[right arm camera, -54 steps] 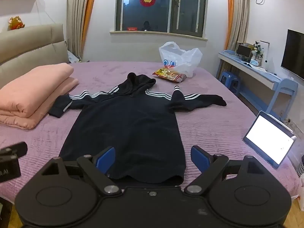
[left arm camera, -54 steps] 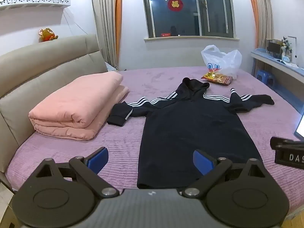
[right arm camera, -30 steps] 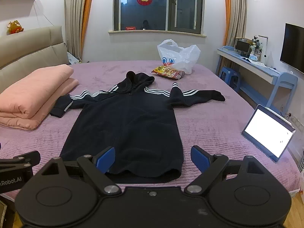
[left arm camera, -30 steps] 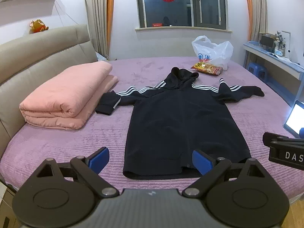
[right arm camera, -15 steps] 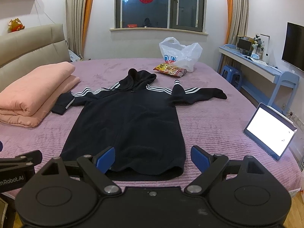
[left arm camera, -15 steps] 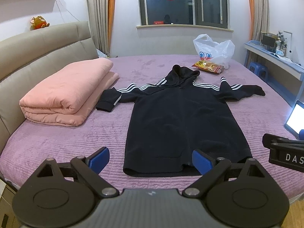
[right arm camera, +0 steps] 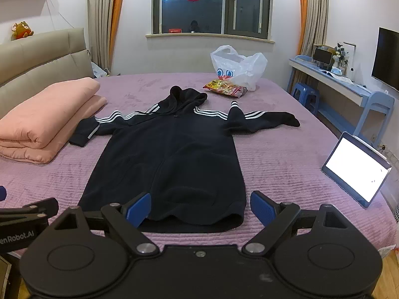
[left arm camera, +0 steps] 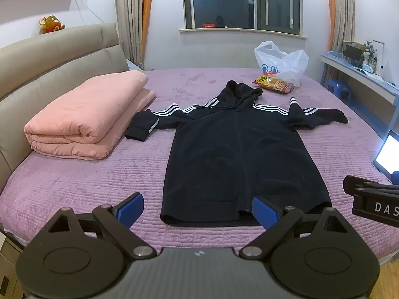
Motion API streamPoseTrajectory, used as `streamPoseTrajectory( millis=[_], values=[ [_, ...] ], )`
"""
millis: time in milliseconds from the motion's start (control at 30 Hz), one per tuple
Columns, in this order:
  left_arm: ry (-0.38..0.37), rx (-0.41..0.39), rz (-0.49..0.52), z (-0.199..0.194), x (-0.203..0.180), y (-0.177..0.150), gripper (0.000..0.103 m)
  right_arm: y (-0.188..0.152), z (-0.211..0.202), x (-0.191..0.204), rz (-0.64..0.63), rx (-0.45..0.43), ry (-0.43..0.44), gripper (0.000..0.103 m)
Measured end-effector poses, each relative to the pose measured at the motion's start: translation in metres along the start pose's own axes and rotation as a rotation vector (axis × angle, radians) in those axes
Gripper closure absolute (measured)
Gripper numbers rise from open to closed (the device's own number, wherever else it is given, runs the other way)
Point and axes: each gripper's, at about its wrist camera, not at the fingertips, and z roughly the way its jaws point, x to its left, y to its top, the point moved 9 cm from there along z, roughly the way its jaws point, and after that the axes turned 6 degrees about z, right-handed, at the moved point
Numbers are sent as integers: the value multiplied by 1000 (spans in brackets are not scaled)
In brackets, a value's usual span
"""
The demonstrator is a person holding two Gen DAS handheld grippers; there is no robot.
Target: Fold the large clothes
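A black hooded jacket [left arm camera: 237,149] with white stripes on the sleeves lies flat and spread out on the purple bed [left arm camera: 82,179], hood away from me, hem toward me. It also shows in the right wrist view [right arm camera: 172,159]. My left gripper [left arm camera: 198,210] is open and empty, just short of the hem's left part. My right gripper [right arm camera: 200,209] is open and empty, just short of the hem's right part. The right gripper's body [left arm camera: 374,199] shows at the right edge of the left wrist view.
A folded pink quilt [left arm camera: 87,114] lies left of the jacket, touching its left cuff. A white plastic bag [right arm camera: 237,67] and a snack packet [right arm camera: 225,88] sit behind the hood. A lit tablet [right arm camera: 356,169] stands at the bed's right edge. A blue desk [right arm camera: 344,84] lines the right wall.
Both grippers stayed open and empty and drew back slightly from the bed's edge, so the whole hem is now in view. The jacket has not moved.
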Motion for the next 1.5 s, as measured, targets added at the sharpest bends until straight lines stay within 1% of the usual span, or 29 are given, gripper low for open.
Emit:
streamPoseTrajectory(
  millis=[900, 1333, 1500],
  values=[
    [-21, 27, -32, 3, 6, -8, 8, -8, 0, 3, -4, 15, 13, 1],
    [-29, 22, -40, 2, 7, -8, 9, -9, -4, 6, -17, 19, 17, 1],
    [-43, 17, -48, 4, 9, -7, 9, -12, -1, 8, -30, 24, 18, 1]
  ],
)
